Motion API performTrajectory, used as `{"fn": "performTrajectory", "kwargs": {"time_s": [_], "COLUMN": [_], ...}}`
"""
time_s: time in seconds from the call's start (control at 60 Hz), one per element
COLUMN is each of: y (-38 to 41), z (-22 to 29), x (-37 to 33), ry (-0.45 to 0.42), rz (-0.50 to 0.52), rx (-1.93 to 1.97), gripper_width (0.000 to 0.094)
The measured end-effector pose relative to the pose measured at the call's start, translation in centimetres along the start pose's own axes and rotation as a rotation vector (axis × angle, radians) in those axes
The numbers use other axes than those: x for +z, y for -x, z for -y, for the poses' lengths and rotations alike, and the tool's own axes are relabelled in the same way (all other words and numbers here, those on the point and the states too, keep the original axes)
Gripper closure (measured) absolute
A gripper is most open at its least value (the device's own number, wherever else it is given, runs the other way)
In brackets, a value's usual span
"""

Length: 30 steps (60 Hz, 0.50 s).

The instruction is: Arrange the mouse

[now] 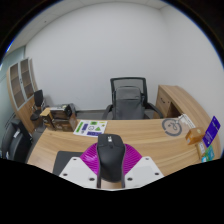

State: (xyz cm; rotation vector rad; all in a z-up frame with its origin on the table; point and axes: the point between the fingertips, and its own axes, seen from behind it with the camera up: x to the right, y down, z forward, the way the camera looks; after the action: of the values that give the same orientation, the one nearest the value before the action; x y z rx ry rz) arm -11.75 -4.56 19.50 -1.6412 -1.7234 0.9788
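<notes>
Black mouse (109, 156) sits clenched between tool (110, 172) pads, long axis toward 12 o'clock, above wooden counter (150, 140).

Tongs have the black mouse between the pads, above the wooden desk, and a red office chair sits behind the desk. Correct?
Not quite: the chair behind the desk is black, not red, as the gripper view shows. The rest holds: the tongs have the black mouse between the pads, above the wooden desk.

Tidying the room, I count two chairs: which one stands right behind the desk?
The black mesh office chair, beyond the gripper and mouse; the other chair sits by the shelves.
</notes>
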Motion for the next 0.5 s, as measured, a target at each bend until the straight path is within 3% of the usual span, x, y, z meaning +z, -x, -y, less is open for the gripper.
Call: {"fn": "performTrajectory", "kwargs": {"time_s": [0.2,0.5], "y": [12.9,17.4], "z": [-6.8,-16.6], "x": [6.1,11.7], "ry": [0.102,0.22], "rz": [0.122,0.086], "rx": [-0.054,-0.099], "gripper_width": [0.0673,0.0665]}}
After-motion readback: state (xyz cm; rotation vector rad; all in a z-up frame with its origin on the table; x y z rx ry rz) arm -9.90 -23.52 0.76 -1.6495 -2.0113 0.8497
